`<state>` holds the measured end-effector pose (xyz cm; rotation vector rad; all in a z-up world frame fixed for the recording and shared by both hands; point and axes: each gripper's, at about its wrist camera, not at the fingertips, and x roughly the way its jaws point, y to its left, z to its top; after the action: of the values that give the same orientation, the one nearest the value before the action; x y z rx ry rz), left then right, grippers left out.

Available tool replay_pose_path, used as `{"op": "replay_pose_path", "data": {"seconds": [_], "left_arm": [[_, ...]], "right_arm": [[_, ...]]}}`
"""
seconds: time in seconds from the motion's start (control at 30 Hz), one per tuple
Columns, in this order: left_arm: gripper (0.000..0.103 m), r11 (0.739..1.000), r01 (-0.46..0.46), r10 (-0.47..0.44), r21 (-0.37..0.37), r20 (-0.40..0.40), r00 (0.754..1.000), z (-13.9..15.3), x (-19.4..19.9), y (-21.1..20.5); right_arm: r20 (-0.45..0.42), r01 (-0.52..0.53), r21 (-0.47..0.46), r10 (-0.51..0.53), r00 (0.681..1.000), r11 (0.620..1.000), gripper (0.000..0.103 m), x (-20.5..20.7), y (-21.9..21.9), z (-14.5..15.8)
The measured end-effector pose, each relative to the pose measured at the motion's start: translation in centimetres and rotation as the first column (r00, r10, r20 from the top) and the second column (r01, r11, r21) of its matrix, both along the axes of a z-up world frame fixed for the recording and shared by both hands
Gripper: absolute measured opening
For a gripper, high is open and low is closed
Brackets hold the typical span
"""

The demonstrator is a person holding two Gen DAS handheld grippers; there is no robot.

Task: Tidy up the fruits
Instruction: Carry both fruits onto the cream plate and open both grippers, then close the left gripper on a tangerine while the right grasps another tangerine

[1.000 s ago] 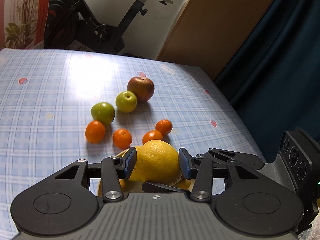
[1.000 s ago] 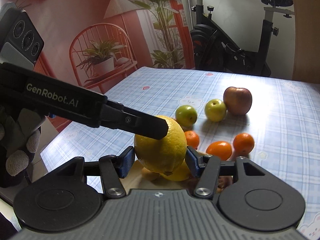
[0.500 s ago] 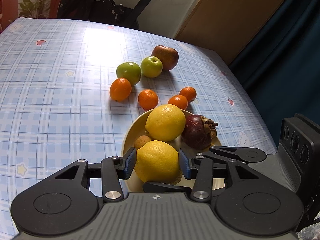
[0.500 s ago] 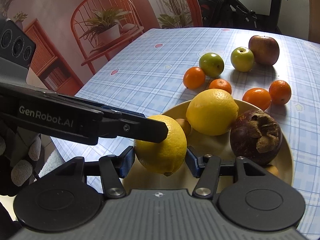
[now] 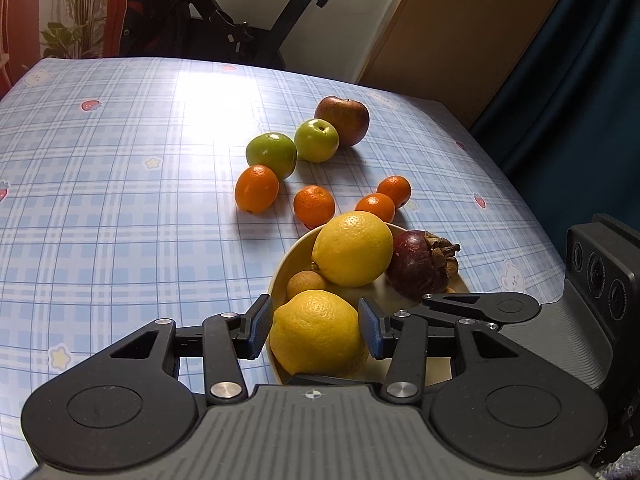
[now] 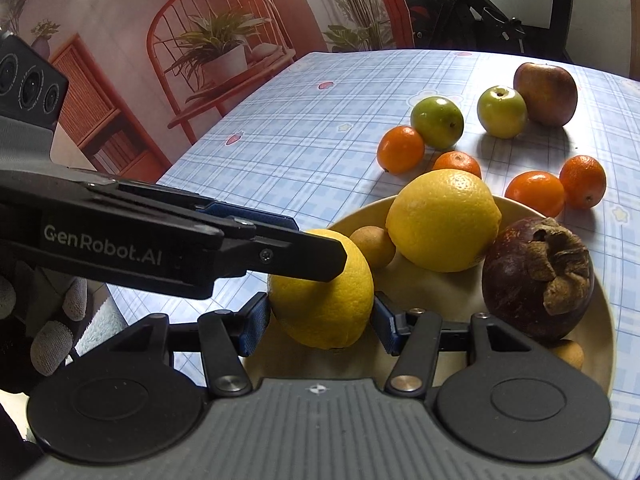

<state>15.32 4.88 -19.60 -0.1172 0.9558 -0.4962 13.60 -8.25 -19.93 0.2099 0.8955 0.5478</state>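
Step in hand: placing lemon [image 5: 318, 332] onto near edge of plate [image 6: 600, 320], beside second lemon [image 5: 352, 248] and mangosteen [image 5: 420, 264]. Both grippers' jaws clamped on same lemon, crossed. Next: open both, back out, then fetch oranges from desk [image 5: 120, 200] beyond.

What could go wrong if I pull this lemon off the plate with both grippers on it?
Both the left gripper and right gripper clamp the same lemon, so uneven pulls could twist it loose. It sits at the rim of the plate, so a drop may roll it off the table edge. The second lemon and mangosteen crowd close and could get bumped.
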Motion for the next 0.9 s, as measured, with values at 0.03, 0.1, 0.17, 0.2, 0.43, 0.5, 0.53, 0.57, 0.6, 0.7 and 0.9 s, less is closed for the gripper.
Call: {"op": "replay_pose_path", "data": {"seconds": [0.03,0.1,0.17,0.2,0.43,0.5,0.53,0.57,0.6,0.7,0.9], "left_arm": [[0.050,1.000,-0.001,0.001,0.005,0.006,1.000,0.0,-0.1,-0.1],[0.050,1.000,-0.009,0.009,0.014,0.020,1.000,0.1,-0.2,-0.1],[0.049,1.000,-0.022,0.021,0.018,0.032,0.999,0.1,-0.4,0.0],[0.049,0.999,-0.031,0.030,0.017,0.038,0.999,0.2,-0.5,0.0],[0.049,0.993,-0.111,0.114,-0.036,0.084,0.990,1.6,-1.6,1.4],[0.049,0.987,-0.151,0.156,-0.052,0.101,0.983,2.0,-2.1,1.9],[0.050,0.984,-0.166,0.172,-0.058,0.107,0.979,2.2,-2.3,2.1],[0.049,0.981,-0.181,0.187,-0.061,0.114,0.976,2.4,-2.6,2.3],[0.049,0.979,-0.197,0.203,-0.060,0.122,0.972,2.6,-2.8,2.6],[0.049,0.973,-0.222,0.229,-0.064,0.137,0.964,3.0,-3.1,2.8],[0.049,0.968,-0.246,0.251,-0.049,0.170,0.953,3.5,-3.3,2.8]], "right_arm": [[0.002,0.001,-0.003,-0.001,1.000,1.000,0.058,0.0,0.1,0.0],[0.004,0.003,-0.007,-0.003,1.000,1.000,0.059,-0.1,0.2,0.0],[0.012,0.008,-0.005,-0.008,1.000,1.000,0.059,-0.2,0.1,0.2],[0.014,0.012,-0.005,-0.012,1.000,1.000,0.059,-0.4,0.0,0.2],[0.060,0.046,-0.018,-0.045,0.997,0.999,0.059,-1.7,-0.3,0.9],[0.081,0.053,-0.026,-0.050,0.995,0.998,0.059,-2.3,-0.3,1.1],[0.093,0.056,-0.029,-0.053,0.994,0.998,0.059,-2.6,-0.3,1.2],[0.104,0.058,-0.029,-0.055,0.993,0.998,0.059,-2.8,-0.3,1.3],[0.114,0.061,-0.029,-0.057,0.992,0.998,0.059,-3.1,-0.4,1.5],[0.149,0.076,-0.028,-0.071,0.986,0.997,0.059,-3.5,-0.6,2.1],[0.211,0.115,-0.009,-0.110,0.971,0.993,0.059,-3.9,-1.7,3.5]]}}
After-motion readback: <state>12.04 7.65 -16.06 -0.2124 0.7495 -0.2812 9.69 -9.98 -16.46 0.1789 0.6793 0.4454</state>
